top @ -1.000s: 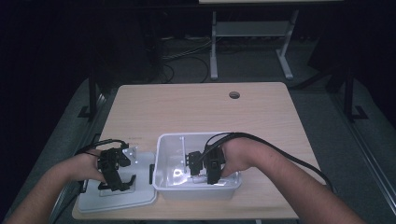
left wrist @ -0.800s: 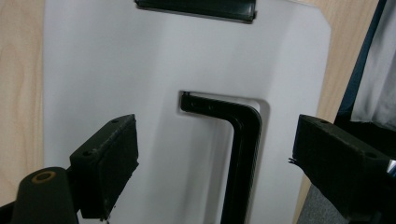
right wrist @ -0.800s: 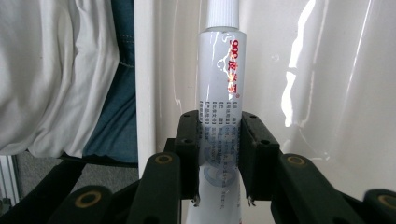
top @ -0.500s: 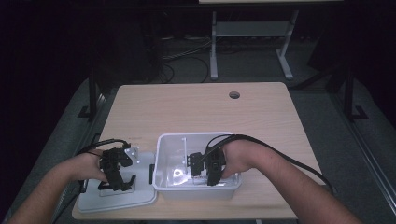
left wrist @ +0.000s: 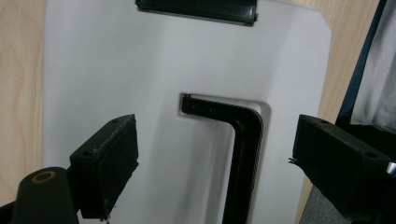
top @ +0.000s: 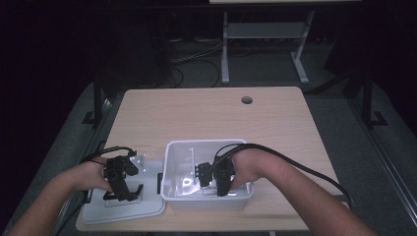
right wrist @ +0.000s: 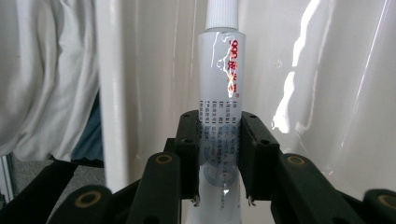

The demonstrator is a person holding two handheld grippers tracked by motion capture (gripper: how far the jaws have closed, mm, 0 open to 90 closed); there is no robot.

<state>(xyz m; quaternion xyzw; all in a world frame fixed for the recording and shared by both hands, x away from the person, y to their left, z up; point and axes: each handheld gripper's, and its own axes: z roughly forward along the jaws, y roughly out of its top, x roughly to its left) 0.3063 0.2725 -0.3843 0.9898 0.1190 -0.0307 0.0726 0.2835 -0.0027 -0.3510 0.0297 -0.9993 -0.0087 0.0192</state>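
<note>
Right tool (right wrist: 218, 154) is clamped on the white tube (right wrist: 219, 88), down inside the clear bin (top: 172, 152). Imo best way: set the tube flat on the bin floor b4 letting go, no dropping it. My right wrist is bent down into the bin. Left tool (left wrist: 215, 158) has its jaws apart, hanging over the lid (left wrist: 93, 70) w/ its black handle (left wrist: 243, 140) between them, not touching afaict.

One tube (right wrist: 219, 93); one bin (top: 169, 162); one lid (top: 142, 209)
</note>
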